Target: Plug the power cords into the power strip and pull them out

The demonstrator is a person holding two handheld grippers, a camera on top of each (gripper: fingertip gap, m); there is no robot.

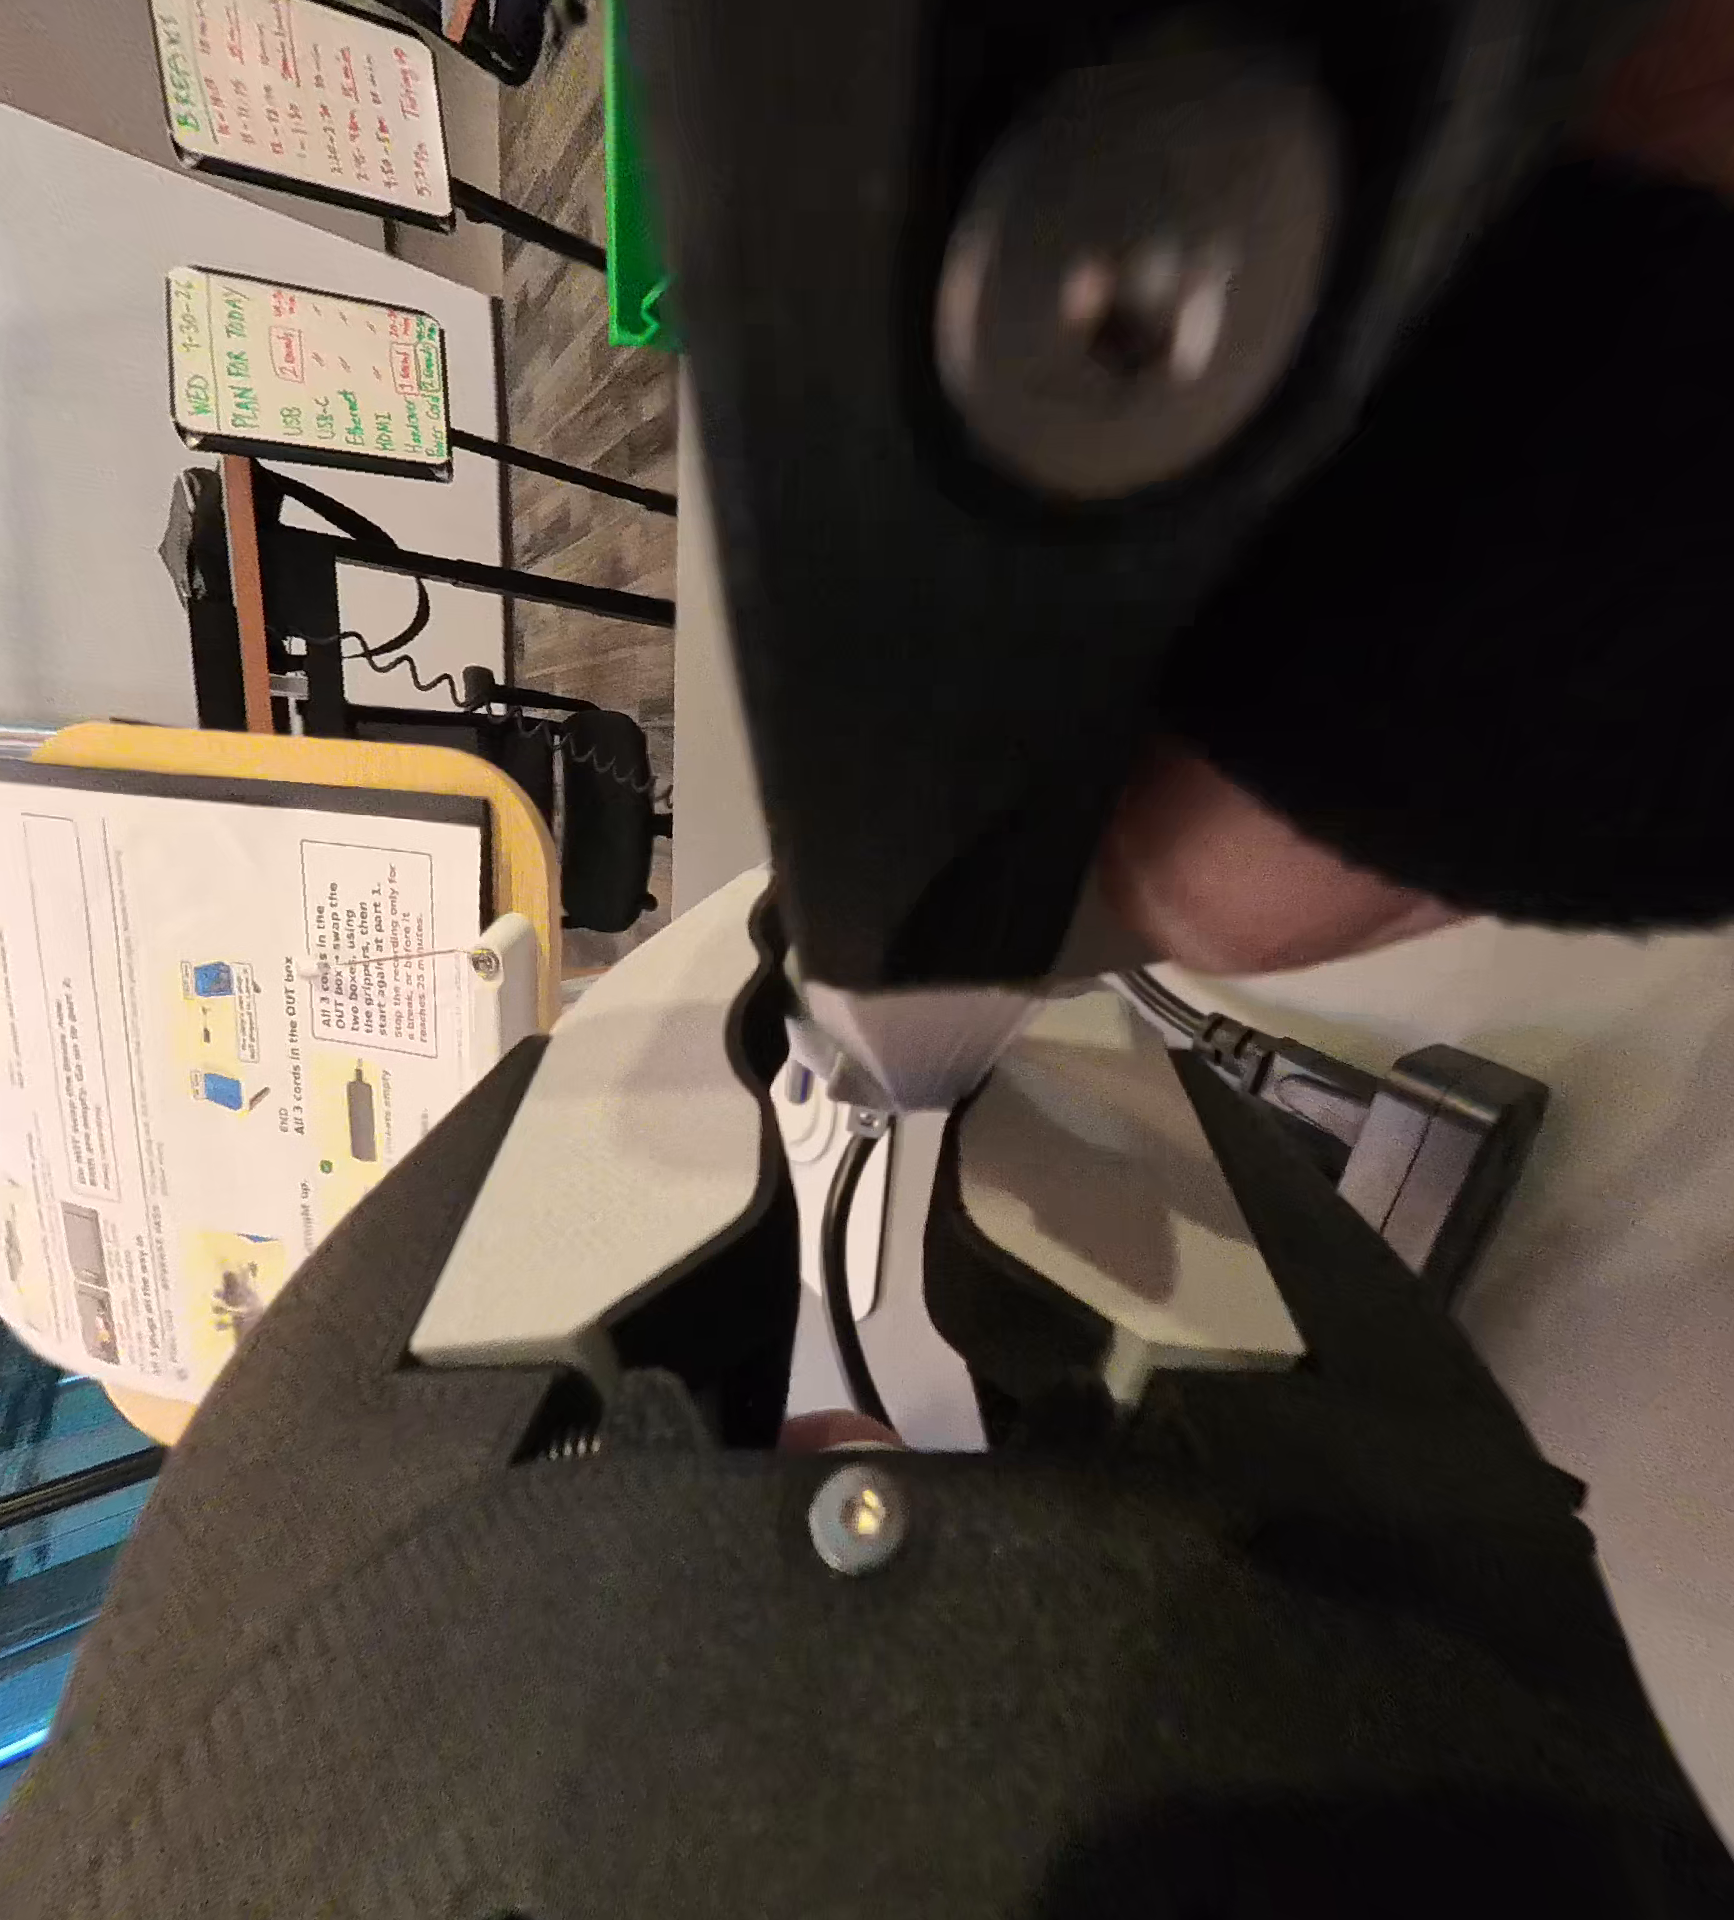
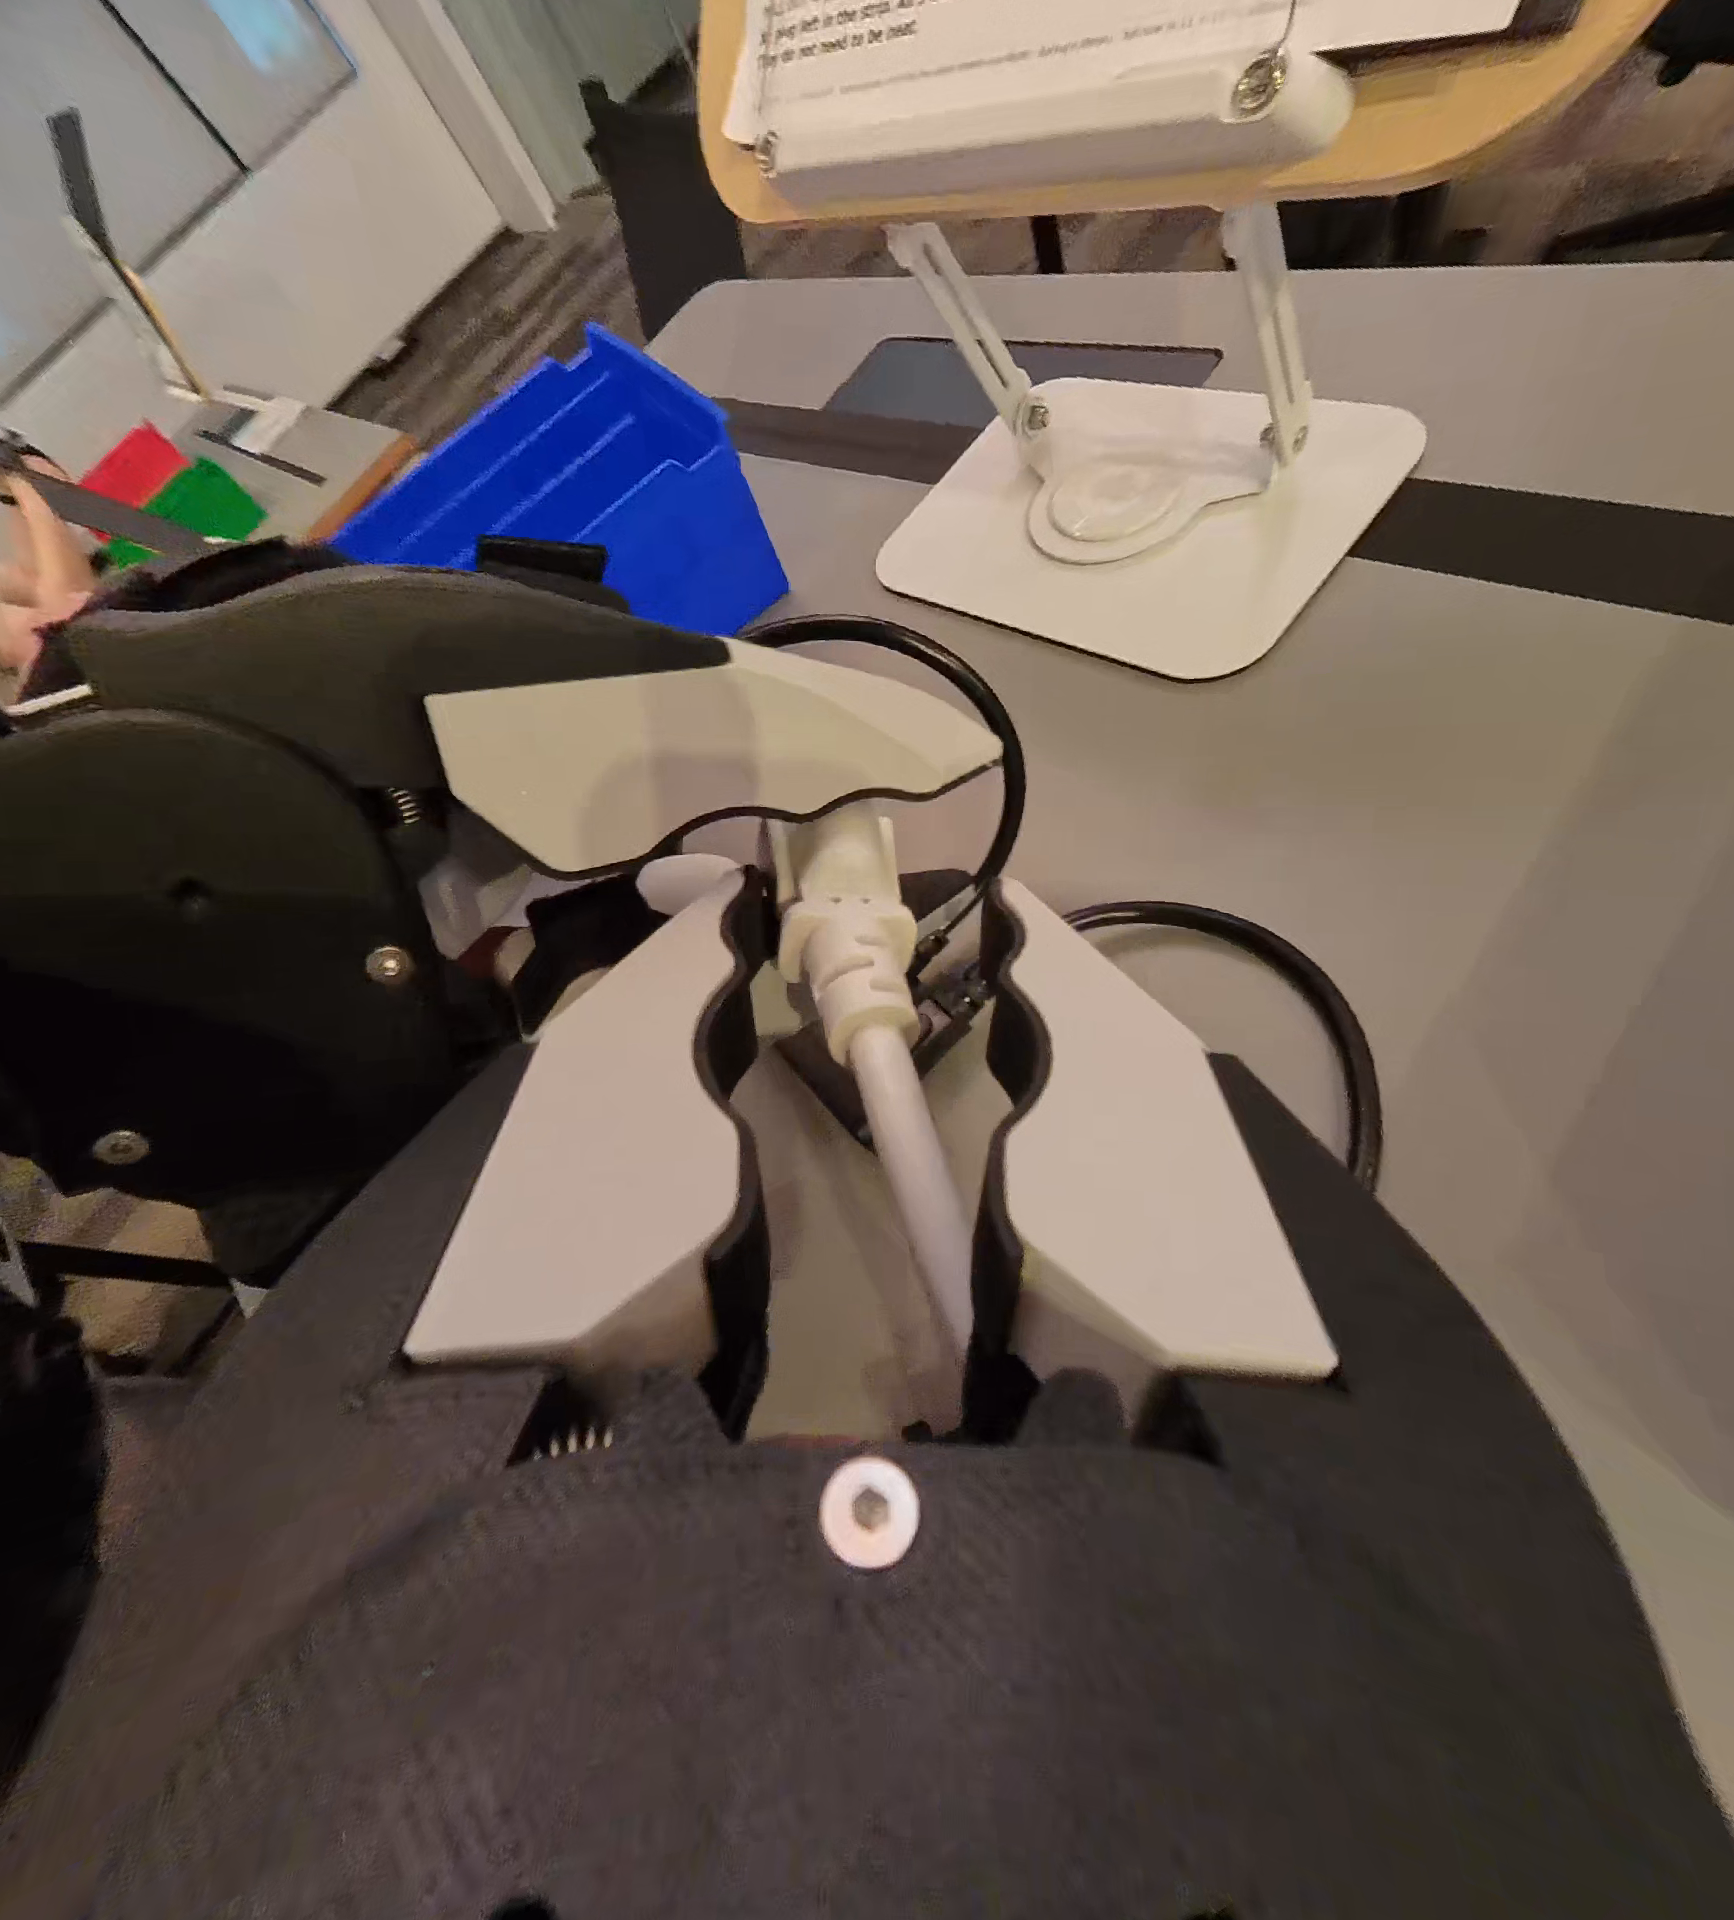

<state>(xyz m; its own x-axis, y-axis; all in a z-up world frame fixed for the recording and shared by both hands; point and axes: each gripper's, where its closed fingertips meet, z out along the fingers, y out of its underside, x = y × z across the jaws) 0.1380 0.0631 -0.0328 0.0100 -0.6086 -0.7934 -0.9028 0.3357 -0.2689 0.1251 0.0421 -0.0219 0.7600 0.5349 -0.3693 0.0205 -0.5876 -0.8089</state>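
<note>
Right hand-held gripper [image 2: 868, 940]: fingers spread, with a gap on each side of the white plug [image 2: 847, 925]. Not gripping it. The white cord [image 2: 910, 1153] runs back between the fingers toward the camera. The plug sits nose-down into a dark block, likely the power strip [image 2: 946, 1003], but most of it is hidden by the fingers, so I cannot tell how far the plug is seated.

Left hand-held gripper [image 2: 738, 769] comes in from the left in the right wrist view, its upper finger lying over the top of the white plug. In its own view the left hand-held gripper [image 1: 863, 1049] has its fingers parted, the other gripper's body filling the frame just ahead. Cannot tell if it pinches anything.

Black cable [image 2: 956, 665] loops up behind the plug; a second black loop [image 2: 1299, 987] lies on the grey desk [image 2: 1517, 831] to the right. Black adapter [image 1: 1434, 1153] with a black cord plugged in sits on the desk at right in the left view.

Blue bin [image 2: 593, 499] is at the desk's left edge. White stand [image 2: 1154, 520] holds a wooden board [image 2: 1414, 156] with an instruction sheet [image 1: 167, 1039]. Two whiteboards [image 1: 307, 374] stand in the background.
</note>
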